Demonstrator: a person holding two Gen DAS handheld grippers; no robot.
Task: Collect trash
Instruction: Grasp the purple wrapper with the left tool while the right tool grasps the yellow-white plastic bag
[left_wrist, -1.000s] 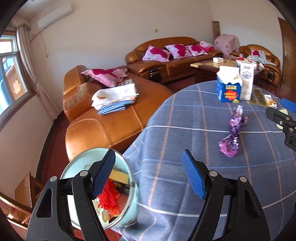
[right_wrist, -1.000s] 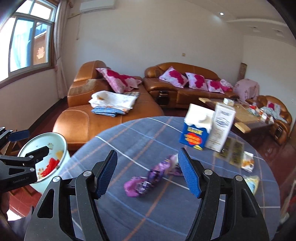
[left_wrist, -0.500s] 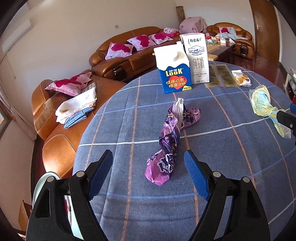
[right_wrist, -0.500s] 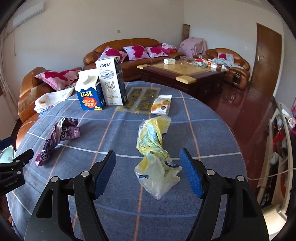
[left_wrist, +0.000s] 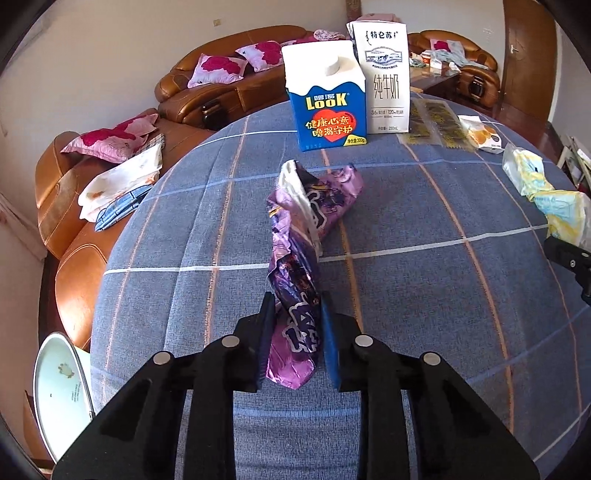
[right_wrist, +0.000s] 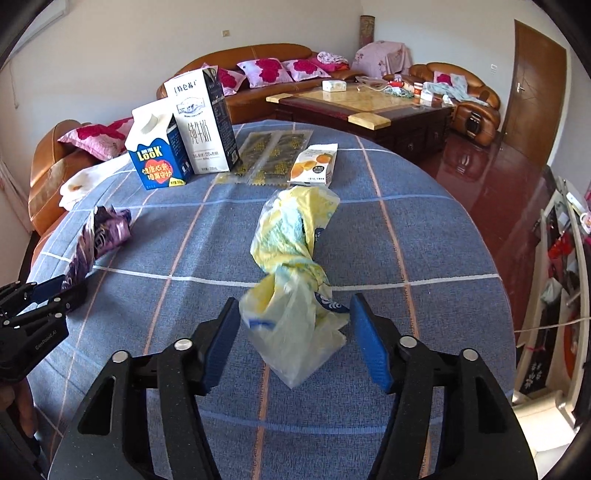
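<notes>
Purple foil first: one crumpled purple wrapper (left_wrist: 295, 258) lies on the blue checked worktop (left_wrist: 424, 295), its near end between the pads of the left tool (left_wrist: 295, 325), whose jaws are closing and already touch it. One yellow plastic bag (right_wrist: 291, 295) sits inside the right tool (right_wrist: 295, 332), jaws closing but not yet pressing. Behind stand two cartons (one blue (right_wrist: 159, 155), one white (right_wrist: 203, 125)).

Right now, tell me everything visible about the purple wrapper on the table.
The purple wrapper is a crumpled, shiny foil-like snack bag with white lettering, twisted long and lying on the blue checked tablecloth in front of the blue carton. Its near end sits between the closing jaws of the left gripper, whose pads press its sides.
</notes>
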